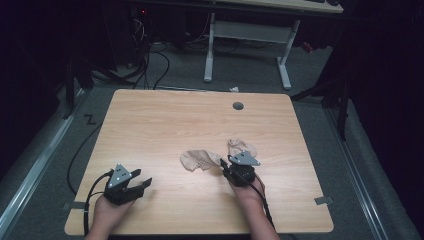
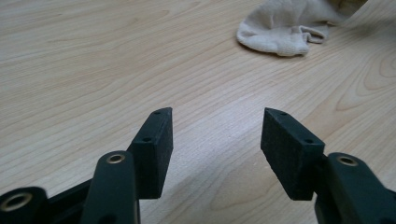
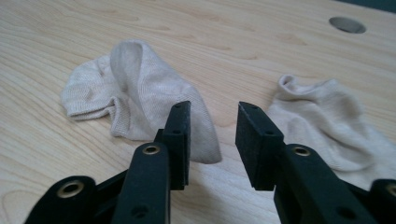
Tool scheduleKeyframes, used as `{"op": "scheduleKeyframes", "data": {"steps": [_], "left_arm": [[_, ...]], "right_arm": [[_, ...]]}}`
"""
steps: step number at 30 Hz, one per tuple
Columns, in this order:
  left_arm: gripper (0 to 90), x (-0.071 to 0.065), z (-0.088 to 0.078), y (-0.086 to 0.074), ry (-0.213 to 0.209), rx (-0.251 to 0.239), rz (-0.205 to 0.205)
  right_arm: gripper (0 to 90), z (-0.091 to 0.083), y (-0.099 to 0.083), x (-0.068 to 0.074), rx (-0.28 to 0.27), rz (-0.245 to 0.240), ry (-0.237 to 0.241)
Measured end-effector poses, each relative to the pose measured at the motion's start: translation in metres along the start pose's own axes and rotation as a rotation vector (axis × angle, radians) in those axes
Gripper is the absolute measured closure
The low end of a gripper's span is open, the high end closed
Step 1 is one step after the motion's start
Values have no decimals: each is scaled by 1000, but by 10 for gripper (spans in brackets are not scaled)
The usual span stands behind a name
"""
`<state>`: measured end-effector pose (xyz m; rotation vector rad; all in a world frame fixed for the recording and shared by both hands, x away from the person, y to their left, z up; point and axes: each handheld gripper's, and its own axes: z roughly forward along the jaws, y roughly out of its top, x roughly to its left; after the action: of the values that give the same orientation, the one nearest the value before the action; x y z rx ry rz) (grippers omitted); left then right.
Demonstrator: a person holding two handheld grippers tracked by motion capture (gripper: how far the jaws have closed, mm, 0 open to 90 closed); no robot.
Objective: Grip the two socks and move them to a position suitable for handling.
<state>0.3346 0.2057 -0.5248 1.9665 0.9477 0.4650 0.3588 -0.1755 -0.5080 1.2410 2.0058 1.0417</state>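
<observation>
At the left of the high view, the left gripper (image 1: 142, 184) rests low over the near-left part of the wooden table (image 1: 150, 120), held in the person's left hand (image 1: 107, 212). Its jaws stand wide apart with nothing between them, only bare wood grain beneath, as the left gripper view shows. It is well apart from the work.

Farther right, near the table's middle, lies the left sock (image 3: 135, 98) — a beige ankle sock, crumpled, with one fold standing up in a soft ridge and its cuff edge turned toward the right gripper's camera. Just beside it, the right gripper (image 3: 212, 140) hovers with its jaws parted and empty, the tips aimed at the bare strip of table between the two socks and close to the left sock's near edge. To the right of that gap lies the right sock (image 3: 327, 121), flatter, with its opening puckered at the far end.

Both socks look light, limp and a little stretchy (they should drape and fold rather than hold any shape), so a pinch on a single flat layer may slip. The raised ridge of the left sock, or either cuff, probably offers the surest bite — thicker knit, easy to close on.

Beyond them sits a round cable hole (image 3: 347, 24) in the tabletop.
</observation>
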Motion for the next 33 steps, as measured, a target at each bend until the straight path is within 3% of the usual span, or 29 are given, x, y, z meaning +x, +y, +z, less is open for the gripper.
{"op": "scheduleKeyframes", "data": {"steps": [5,8,10,11,12,13,16,19,20,23,27,29,33], "left_arm": [[467,-8,5,3,-25,2,4],[530,-14,13,12,-45,6,6],[726,-20,23,23,-55,29,47],[857,-24,30,28,-46,37,72],[857,-28,38,35,-37,49,101],[900,-31,48,42,-27,60,122],[900,-38,79,68,-50,75,132],[900,-41,113,89,-39,119,162],[900,-42,127,94,-26,155,178],[900,-41,143,93,-10,217,192],[900,-44,137,88,-8,219,192],[900,-47,128,82,-4,218,209],[900,-53,106,66,-14,208,199]], "right_arm": [[637,-20,-2,-4,-28,-30,-12],[638,-31,-6,-8,-43,-31,-17],[638,-38,-11,-10,-60,-29,-17],[638,-45,-17,-12,-85,-18,-11],[638,-45,-17,-12,-85,-18,-11],[638,-50,-23,-16,-102,15,1],[636,-51,-27,-18,-96,12,12],[637,-53,-30,-22,-97,28,22],[637,-53,-31,-23,-98,33,28],[638,-51,-33,-22,-87,17,40],[638,-49,-34,-19,-79,14,52],[638,-49,-34,-19,-80,12,59],[643,-48,-33,-15,-83,2,70]]}}
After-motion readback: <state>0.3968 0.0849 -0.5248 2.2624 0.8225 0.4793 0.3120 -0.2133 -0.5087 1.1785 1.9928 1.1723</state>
